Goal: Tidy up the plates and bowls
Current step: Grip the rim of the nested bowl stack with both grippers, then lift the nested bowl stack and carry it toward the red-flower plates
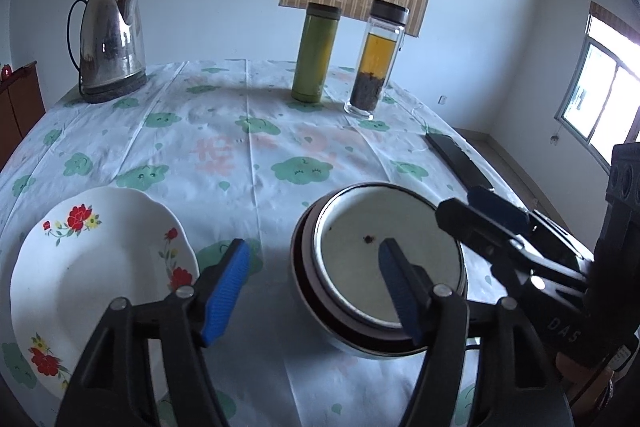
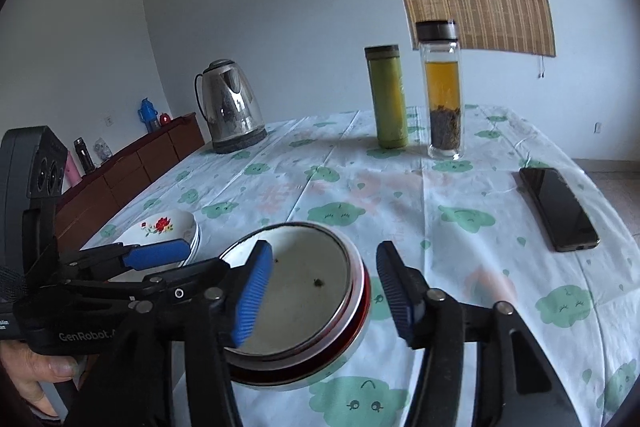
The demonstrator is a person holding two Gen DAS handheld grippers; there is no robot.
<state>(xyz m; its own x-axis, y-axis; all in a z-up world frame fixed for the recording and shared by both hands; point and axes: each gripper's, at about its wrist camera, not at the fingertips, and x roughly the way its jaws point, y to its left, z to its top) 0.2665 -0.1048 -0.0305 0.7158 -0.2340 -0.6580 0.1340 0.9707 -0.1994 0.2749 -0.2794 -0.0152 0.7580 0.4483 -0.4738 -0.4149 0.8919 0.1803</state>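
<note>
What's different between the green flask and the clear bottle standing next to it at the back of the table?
The green flask is opaque, so its contents are hidden; the clear bottle shows amber liquid over dark tea leaves. The green flask has a dull olive cap, the clear bottle a dark grey one. In the right wrist view the clear bottle stands a little taller than the green flask. Both stand upright, capped, side by side without touching, on the patterned tablecloth.

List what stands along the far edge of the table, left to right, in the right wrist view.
Kettle → green flask → glass tea bottle.
</note>
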